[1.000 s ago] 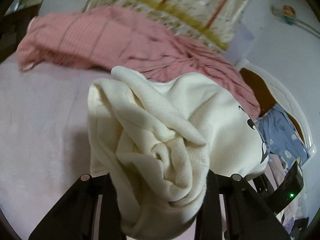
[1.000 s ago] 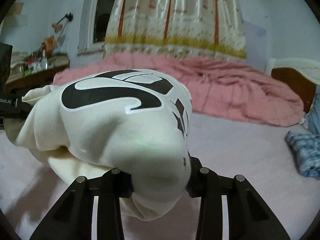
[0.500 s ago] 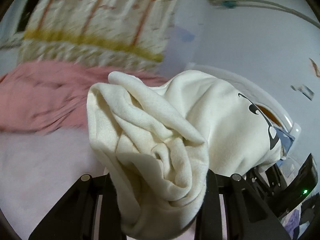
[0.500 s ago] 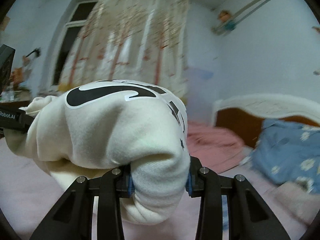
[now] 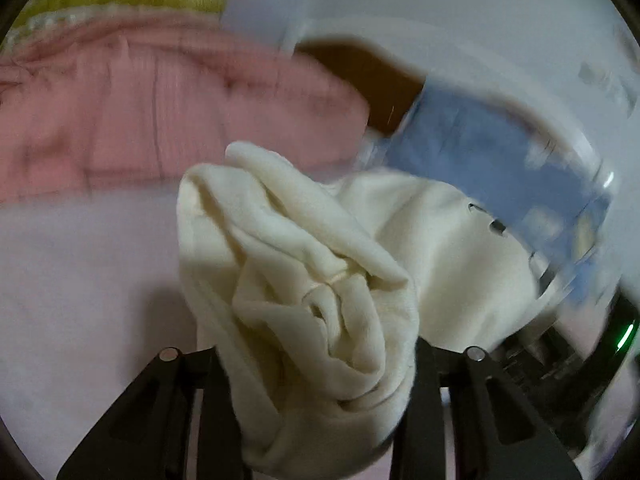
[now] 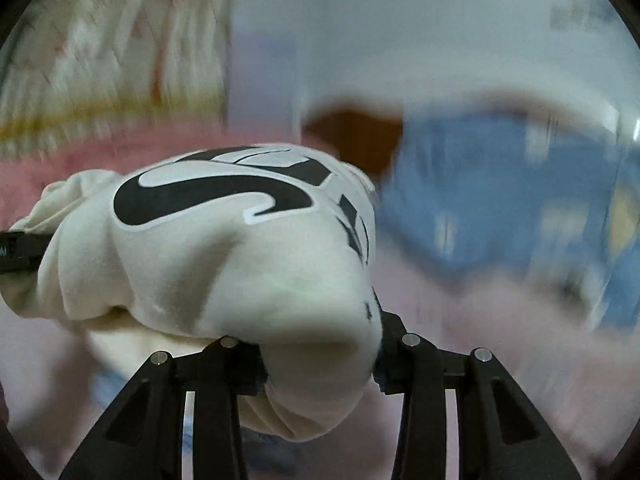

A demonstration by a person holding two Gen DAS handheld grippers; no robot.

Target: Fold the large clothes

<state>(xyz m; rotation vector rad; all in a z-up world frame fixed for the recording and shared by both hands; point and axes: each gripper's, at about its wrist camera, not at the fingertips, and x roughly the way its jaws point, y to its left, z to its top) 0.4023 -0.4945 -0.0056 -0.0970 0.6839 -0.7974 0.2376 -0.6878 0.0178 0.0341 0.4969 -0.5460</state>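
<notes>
Cream sweatshirt (image 5: 312, 312) fills our left wrist view, bunched thick between the left tongs (image 5: 316, 364), whose jaws are opening while the cloth sits between them and against both. Behind it we see a pale pink bed sheet (image 5: 80, 280), a pink quilt (image 5: 168, 108) and a blurred blue floral cloth (image 5: 480, 148). From the right wrist view, our right tongs (image 6: 320, 360) clamp another fold of the same sweatshirt (image 6: 224, 272), its black print on top, above the bed.
</notes>
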